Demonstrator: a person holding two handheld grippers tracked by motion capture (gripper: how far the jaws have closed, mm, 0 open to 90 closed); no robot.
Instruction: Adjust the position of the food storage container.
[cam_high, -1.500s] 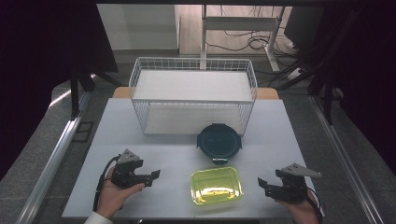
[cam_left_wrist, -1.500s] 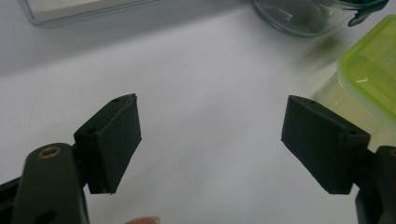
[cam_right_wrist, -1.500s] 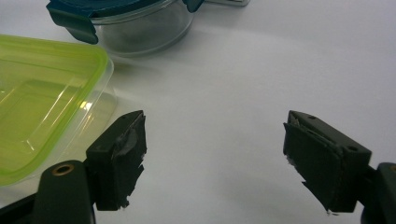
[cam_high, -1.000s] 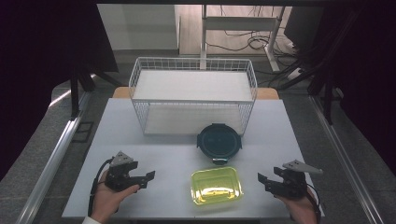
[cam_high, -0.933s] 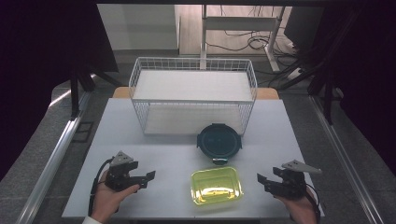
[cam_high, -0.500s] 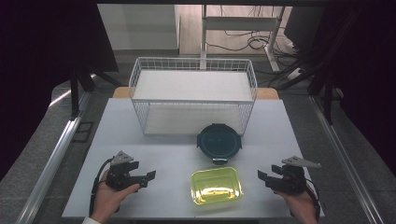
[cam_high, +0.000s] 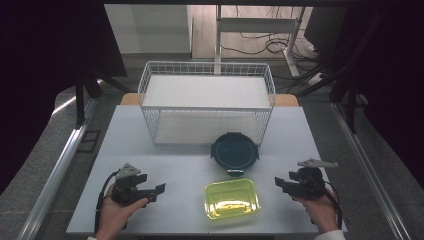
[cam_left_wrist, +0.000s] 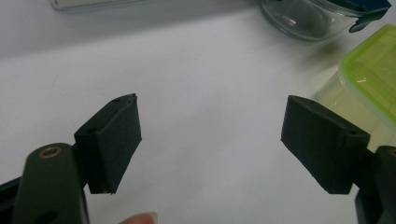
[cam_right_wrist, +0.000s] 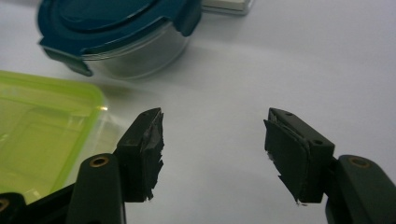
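A yellow-green lidded rectangular box (cam_high: 231, 199) lies near the front middle of the white table (cam_high: 175, 150). Just behind it stands a round glass container with a dark teal clip lid (cam_high: 234, 152). My left gripper (cam_high: 159, 189) rests left of the box, open, with nothing between its jaws (cam_left_wrist: 210, 135); the box (cam_left_wrist: 369, 79) is off to its right. My right gripper (cam_high: 279, 183) hovers right of the box, open and empty (cam_right_wrist: 212, 144). Its jaws have just been closing a little. From there the box (cam_right_wrist: 42, 126) lies to the left and the round container (cam_right_wrist: 116, 28) lies ahead.
A white wire basket (cam_high: 207, 100) stands at the back of the table, its open side facing me. Bare tabletop lies between my left gripper and the box. Metal rails run along both sides of the table.
My right gripper has moved left toward the yellow-green box, and its jaws have narrowed slightly. The left gripper slid a little toward the front edge early on, then stayed still.
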